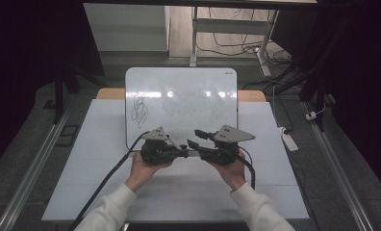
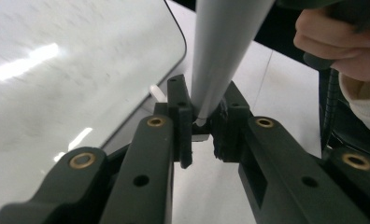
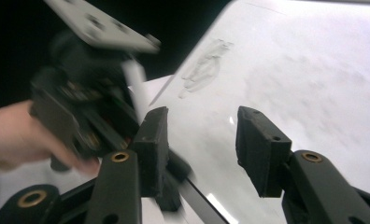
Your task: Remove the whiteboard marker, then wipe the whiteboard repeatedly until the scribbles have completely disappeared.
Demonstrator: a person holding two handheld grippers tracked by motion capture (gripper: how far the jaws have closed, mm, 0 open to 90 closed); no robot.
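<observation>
- A white rectangular whiteboard with rounded corners (image 1: 181,103) lies flat on the pale counter (image 1: 265,144); a black scribble (image 1: 140,109) sits near the board's left edge, and faint erased smears cover the rest of it.
- A small dark mark shows at the whiteboard's far right corner, too small to read; no other writing is legible.
- The left hand-held gripper (image 2: 201,122) hangs over the whiteboard's near edge, its jaws clenched on a slim grey-white marker pen (image 2: 220,51) that rises up between them.
- The right hand-held gripper (image 3: 202,140) is just right of the left one, also at the whiteboard's near edge, jaws spread apart with nothing between them.
- White sleeves (image 1: 112,208) reach in from the counter's near side.
</observation>
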